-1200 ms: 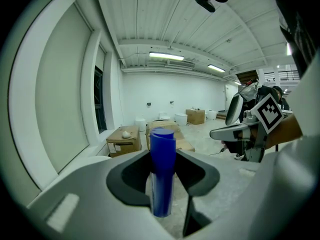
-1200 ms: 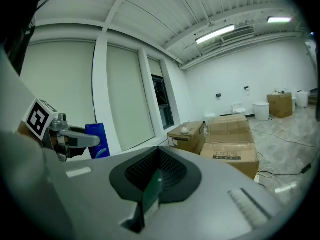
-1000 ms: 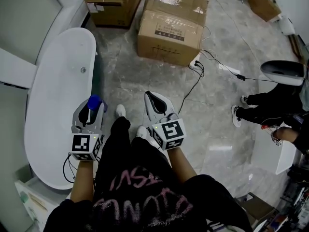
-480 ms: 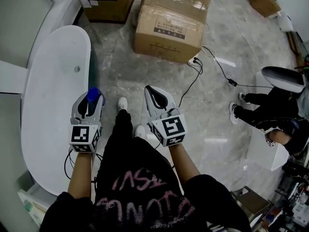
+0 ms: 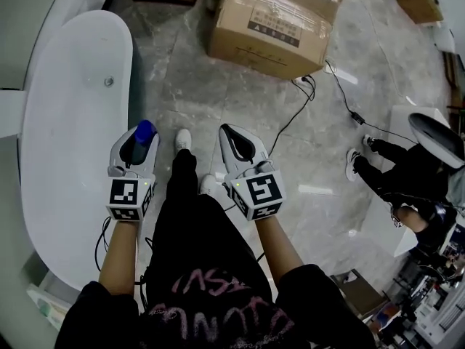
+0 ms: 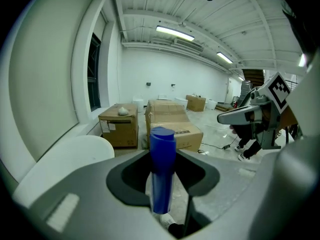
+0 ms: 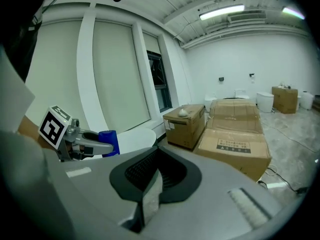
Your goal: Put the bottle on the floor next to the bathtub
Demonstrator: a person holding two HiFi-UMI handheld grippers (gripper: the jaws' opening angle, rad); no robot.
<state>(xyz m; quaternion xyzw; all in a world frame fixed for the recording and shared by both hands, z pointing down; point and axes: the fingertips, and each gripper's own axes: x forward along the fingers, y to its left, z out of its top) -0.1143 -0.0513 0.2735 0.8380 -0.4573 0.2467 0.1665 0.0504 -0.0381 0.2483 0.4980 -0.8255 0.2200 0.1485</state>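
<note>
A blue bottle (image 6: 162,171) stands upright between the jaws of my left gripper (image 5: 139,145), which is shut on it; its blue cap (image 5: 146,130) pokes out past the jaw tips. The left gripper hovers above the right rim of the white bathtub (image 5: 65,115). From the right gripper view the bottle (image 7: 108,142) shows at the left, beside the tub. My right gripper (image 5: 234,145) is shut with nothing in it, held over the grey marble floor (image 5: 196,93) next to the person's legs.
Cardboard boxes (image 5: 275,22) stand on the floor ahead. A black cable (image 5: 290,126) runs from a power strip (image 5: 300,83) across the tiles. Another person (image 5: 403,169) stands at the right near white fixtures. A white shoe (image 5: 182,139) shows between the grippers.
The view has moved forward and slightly right; the boxes sit higher in frame. Both grippers keep their pose, the left still holding the bottle by the tub's rim.
</note>
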